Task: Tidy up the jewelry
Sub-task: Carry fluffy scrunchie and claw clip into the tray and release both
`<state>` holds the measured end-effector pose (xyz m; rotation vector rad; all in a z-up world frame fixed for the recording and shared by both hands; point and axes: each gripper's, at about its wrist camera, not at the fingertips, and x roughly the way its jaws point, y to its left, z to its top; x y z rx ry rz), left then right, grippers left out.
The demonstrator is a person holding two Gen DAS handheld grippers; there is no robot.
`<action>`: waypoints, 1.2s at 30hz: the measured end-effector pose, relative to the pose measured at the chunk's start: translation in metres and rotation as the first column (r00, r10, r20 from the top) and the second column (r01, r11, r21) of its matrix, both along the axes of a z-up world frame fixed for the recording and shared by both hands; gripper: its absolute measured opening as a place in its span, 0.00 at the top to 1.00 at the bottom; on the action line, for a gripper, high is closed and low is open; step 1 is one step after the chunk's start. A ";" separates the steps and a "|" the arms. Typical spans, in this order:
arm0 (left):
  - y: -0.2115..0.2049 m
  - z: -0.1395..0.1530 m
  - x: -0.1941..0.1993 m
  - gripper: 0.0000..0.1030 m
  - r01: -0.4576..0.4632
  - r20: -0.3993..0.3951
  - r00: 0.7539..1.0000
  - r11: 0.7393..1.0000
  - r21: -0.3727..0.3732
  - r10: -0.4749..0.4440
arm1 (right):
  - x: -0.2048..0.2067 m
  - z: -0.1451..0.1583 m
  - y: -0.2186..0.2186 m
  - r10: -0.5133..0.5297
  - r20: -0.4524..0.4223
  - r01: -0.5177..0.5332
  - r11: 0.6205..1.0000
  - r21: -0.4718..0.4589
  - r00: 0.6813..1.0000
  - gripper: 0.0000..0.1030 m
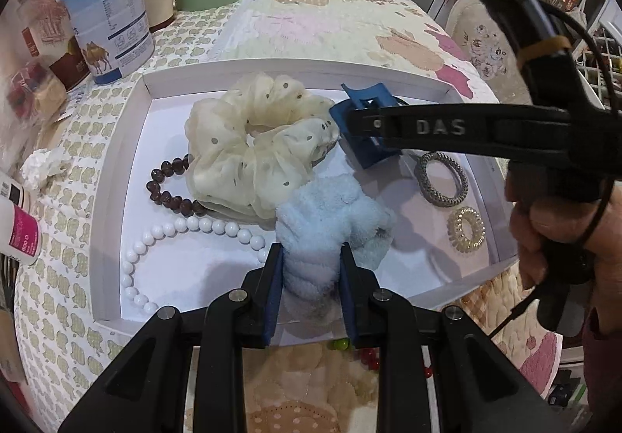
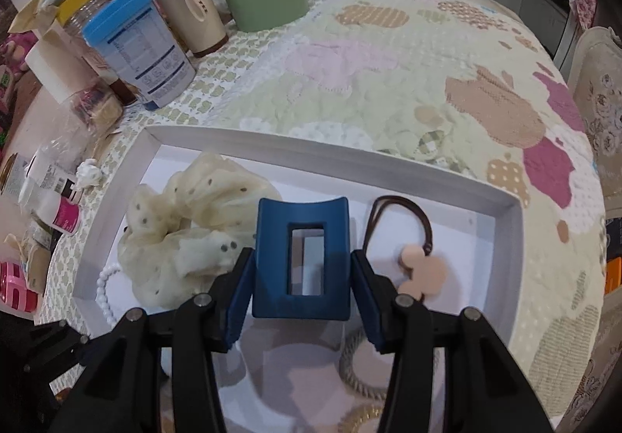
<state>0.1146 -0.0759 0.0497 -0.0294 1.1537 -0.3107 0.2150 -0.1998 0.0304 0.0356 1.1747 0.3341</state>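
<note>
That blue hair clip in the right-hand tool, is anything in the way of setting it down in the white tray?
Nothing visible blocks it. The right gripper holds the blue hair clip over bare floor of the white tray. The cream scrunchie lies close on one side and the brown hair tie on the other.

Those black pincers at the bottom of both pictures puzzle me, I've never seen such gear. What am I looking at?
They are hand-held grippers, one in each of a person's hands, each with a camera looking along its fingers. The left gripper squeezes a fluffy light-blue scrunchie. The right gripper holds a blue hair claw. Below lies a white tray with a cream dotted scrunchie, white beads, dark red beads and spiral hair ties.
</note>
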 end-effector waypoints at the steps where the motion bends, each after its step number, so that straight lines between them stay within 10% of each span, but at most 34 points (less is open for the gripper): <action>1: 0.000 0.000 0.000 0.97 0.000 0.000 1.000 1.000 0.001 0.000 | 0.002 -0.001 0.001 0.000 0.003 0.000 1.000 -0.002 1.000 0.51; 9: -0.005 -0.001 0.002 0.96 0.002 0.004 1.000 1.000 0.008 -0.002 | 0.008 -0.001 0.003 -0.003 0.017 0.003 1.000 -0.003 1.000 0.50; 13: -0.004 0.000 0.004 0.91 -0.006 -0.002 1.000 1.000 -0.011 0.006 | 0.002 0.006 -0.003 -0.013 0.025 0.012 0.999 0.038 1.000 0.34; 36: 0.020 0.051 -0.031 0.86 -0.005 0.064 0.998 0.993 -0.116 0.012 | -0.118 0.079 -0.060 -0.083 0.123 0.073 0.994 0.077 0.989 0.34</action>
